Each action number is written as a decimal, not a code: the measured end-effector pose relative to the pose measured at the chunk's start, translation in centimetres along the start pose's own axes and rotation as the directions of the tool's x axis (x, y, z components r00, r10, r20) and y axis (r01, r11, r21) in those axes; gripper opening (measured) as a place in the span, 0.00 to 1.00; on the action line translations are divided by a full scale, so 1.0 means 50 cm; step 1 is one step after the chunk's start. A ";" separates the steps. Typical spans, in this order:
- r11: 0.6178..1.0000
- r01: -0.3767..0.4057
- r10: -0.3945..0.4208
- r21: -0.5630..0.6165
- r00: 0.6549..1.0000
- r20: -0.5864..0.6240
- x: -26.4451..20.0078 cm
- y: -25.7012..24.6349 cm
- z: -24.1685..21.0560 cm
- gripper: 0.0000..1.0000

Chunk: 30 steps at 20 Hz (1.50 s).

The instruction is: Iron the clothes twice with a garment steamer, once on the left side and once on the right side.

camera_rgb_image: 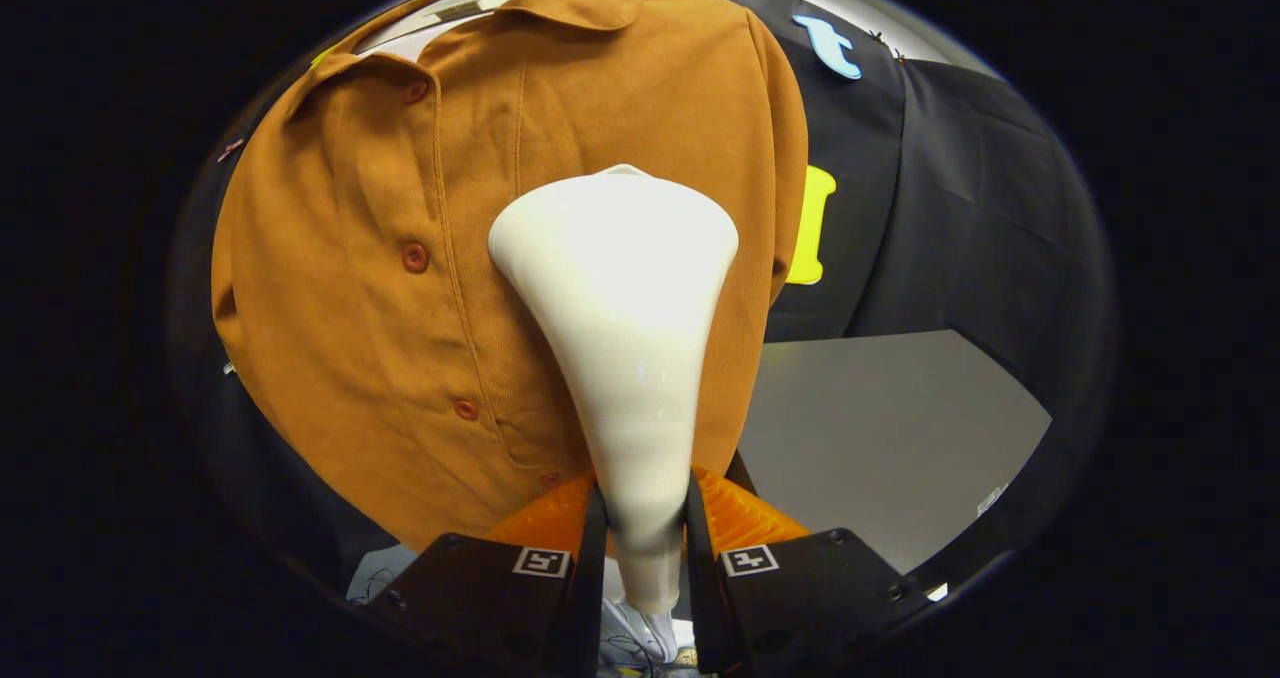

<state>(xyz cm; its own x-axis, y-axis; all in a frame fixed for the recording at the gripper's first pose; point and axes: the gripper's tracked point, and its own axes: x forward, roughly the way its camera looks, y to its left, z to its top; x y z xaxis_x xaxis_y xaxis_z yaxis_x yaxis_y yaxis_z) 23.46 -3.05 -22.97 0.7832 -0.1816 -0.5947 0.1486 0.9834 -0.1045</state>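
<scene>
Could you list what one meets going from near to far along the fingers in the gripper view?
The gripper, its two fingers pressed on the neck of the white garment steamer → the steamer's wide head → the brown button-up shirt hanging just beyond it → the black cloth wall behind.

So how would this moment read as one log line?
gripper: shut on steamer | steamer head: against shirt, right of button placket

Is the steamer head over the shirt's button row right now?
No. The steamer, gripped between the jaws, has its head on the shirt panel beside the button row, which stays uncovered.
</scene>
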 end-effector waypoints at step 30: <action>0.999 -0.008 0.020 0.048 0.968 -0.252 0.021 -0.022 -0.226 0.40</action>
<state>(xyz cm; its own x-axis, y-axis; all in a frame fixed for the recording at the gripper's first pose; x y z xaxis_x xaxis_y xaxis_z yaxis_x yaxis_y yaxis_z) 17.30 -4.25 -32.49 0.6089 -0.1544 -0.7780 0.1708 0.9834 -0.0615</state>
